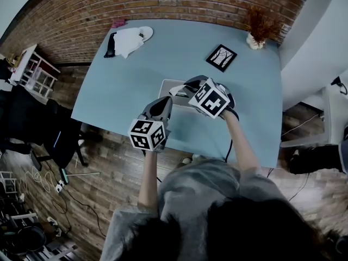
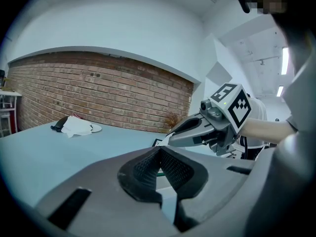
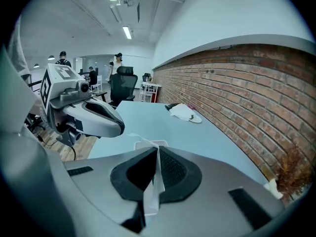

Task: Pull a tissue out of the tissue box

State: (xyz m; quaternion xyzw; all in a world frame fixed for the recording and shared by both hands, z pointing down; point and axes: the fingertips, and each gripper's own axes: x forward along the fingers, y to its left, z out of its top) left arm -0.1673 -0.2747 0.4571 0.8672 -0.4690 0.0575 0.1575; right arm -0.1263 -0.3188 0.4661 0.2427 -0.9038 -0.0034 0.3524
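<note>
Right gripper view: the right gripper [image 3: 158, 149] is clamped on a thin white tissue [image 3: 156, 179].
Its jaws are pressed together, and the sheet runs in a narrow strip between the pads, low in the frame's centre. The tissue box [image 3: 149, 144] sits just beyond the jaws on the blue table [image 3: 187, 132]. In the left gripper view, the left gripper [image 2: 158, 152] has its pads meeting at the tips, with nothing clearly held. Both grippers hover over the box at the centre of the head view.
</note>
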